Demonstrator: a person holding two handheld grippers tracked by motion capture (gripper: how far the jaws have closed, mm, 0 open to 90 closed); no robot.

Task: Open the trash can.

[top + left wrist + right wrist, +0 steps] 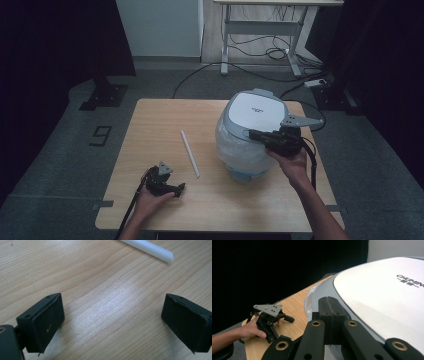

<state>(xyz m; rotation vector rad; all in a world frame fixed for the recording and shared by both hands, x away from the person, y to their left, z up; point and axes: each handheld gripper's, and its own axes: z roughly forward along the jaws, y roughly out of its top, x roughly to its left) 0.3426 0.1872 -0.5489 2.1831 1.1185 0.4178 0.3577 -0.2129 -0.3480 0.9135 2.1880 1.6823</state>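
Wood-grain table [220, 195]: white-lidded appliance [255, 112] at 2 o'clock. Right gripper [252, 134] w/ jaws pressed together, tips on lid's near-left rim. Left gripper [181, 188] at 7 o'clock, jaws spread, empty; white tube [190, 153] lies just beyond it.

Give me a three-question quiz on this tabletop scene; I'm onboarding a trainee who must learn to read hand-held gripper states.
1. True or false: the jaws of the left hand-held gripper stand apart with bare wood between them.
2. The jaws of the right hand-held gripper rest at: A) the white tube, B) the lid edge of the bin, C) the table corner?
3. What lies on the table between the left hand-held gripper and the bin?

Key
1. True.
2. B, pressed together, with nothing seen between them.
3. The white tube.
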